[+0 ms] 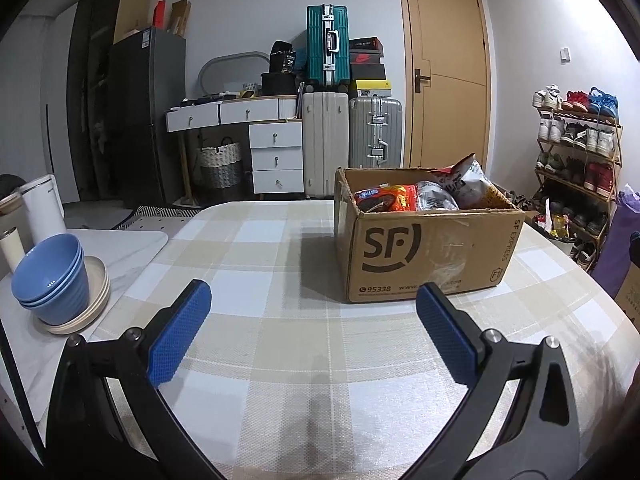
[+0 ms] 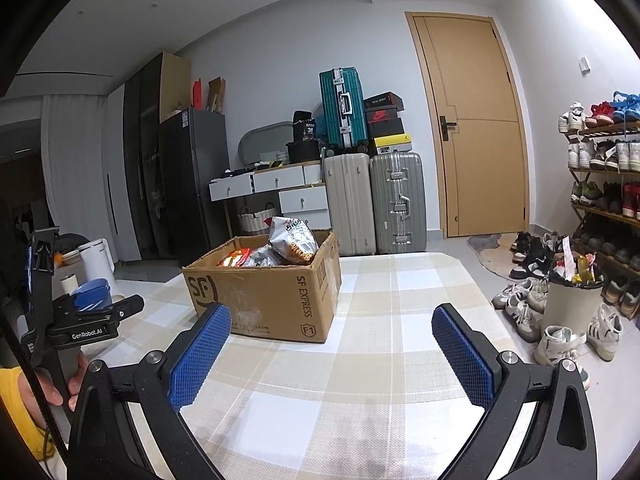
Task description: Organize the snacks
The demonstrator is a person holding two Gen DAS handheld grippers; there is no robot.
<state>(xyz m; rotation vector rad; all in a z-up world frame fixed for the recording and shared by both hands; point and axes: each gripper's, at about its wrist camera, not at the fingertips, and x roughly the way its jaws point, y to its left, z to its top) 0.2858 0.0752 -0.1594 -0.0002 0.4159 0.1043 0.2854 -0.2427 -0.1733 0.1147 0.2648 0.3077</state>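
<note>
A brown SF Express cardboard box [image 1: 424, 256] stands open on the checked tablecloth [image 1: 260, 248], holding several snack bags: a red-orange pack [image 1: 394, 197] and a silver-grey chip bag [image 1: 468, 178]. The box [image 2: 264, 296] and its chip bag [image 2: 292, 240] also show in the right wrist view. My left gripper [image 1: 314, 300] is open and empty, low over the table, in front and left of the box. My right gripper [image 2: 332, 320] is open and empty, in front and right of the box. The left gripper's body [image 2: 92, 320] shows at the left edge of the right wrist view.
Stacked blue bowls [image 1: 52, 280] on beige plates and a white kettle [image 1: 42, 208] sit on a side surface at the left. A bin [image 2: 572, 296] and shoes [image 2: 560, 340] stand on the floor to the right. Suitcases [image 1: 352, 136] and a door [image 1: 448, 72] are behind.
</note>
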